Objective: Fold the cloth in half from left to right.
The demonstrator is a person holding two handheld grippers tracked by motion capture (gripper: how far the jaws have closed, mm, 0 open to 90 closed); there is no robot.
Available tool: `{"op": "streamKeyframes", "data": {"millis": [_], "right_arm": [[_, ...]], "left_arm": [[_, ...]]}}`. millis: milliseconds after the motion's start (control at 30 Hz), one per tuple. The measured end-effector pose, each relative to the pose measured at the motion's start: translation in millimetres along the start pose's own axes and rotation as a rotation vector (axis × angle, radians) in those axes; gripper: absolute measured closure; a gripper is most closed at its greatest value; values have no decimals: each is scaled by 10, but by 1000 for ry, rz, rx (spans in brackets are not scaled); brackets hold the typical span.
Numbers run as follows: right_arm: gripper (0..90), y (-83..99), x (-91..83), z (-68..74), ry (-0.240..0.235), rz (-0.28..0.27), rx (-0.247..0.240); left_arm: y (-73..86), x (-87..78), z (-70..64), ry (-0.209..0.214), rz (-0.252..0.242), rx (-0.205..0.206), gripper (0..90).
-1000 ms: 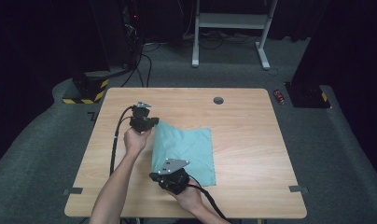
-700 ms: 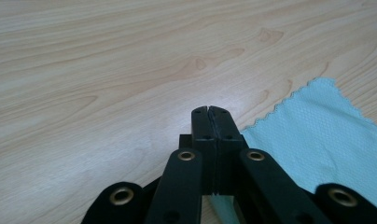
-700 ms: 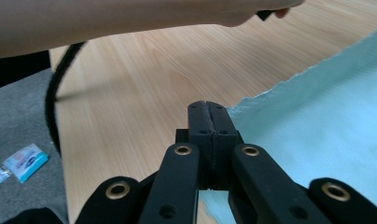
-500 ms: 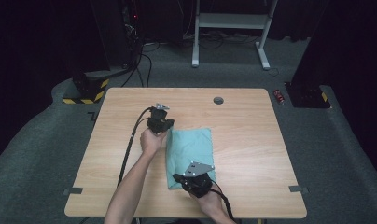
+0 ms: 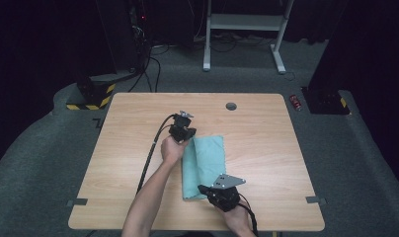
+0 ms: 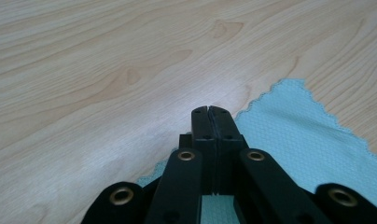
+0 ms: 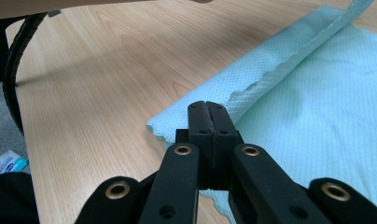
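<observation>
- The left gripper sits a little left of the middle of the high view, at the upper left corner of the teal cloth. In the left gripper view its jaws are pressed together at centre frame, with no gap between them. Cloth shows beneath and to the right of them, but I cannot tell whether any fabric is pinched.
- Its black cable runs from the gripper down toward the lower left of the high view, beside the person's forearm, which comes in from the bottom edge.
- The cloth lies on the wooden table in the centre of the high view, a tall narrow strip folded lengthwise. In the right gripper view the top layer curls over the layer under it, running from centre frame to the upper right.
- The right gripper is at the lower middle of the high view, at the cloth's lower right corner. In the right gripper view its jaws are also pressed together at centre frame, over the cloth's near edge; whether they grip fabric I cannot tell.
- A small dark round hole marks the table near its upper edge, right of centre.
</observation>
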State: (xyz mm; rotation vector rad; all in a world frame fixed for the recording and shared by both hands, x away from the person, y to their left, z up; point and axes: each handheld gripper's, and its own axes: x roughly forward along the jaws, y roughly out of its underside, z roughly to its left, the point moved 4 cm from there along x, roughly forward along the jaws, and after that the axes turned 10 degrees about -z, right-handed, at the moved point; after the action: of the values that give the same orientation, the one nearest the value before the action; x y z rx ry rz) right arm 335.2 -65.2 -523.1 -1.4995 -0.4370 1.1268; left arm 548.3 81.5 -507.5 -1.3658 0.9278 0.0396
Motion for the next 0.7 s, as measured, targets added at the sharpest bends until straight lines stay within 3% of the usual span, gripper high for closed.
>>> {"op": "streamKeyframes", "data": {"millis": [433,700], "right_arm": [[900,151,-210,-177,61,8,34],[900,215,-298,-226,95,18,30]], "left_arm": [[-132,182,-230,34,5,41,898],[-143,297,-348,56,7,44,898]]}}
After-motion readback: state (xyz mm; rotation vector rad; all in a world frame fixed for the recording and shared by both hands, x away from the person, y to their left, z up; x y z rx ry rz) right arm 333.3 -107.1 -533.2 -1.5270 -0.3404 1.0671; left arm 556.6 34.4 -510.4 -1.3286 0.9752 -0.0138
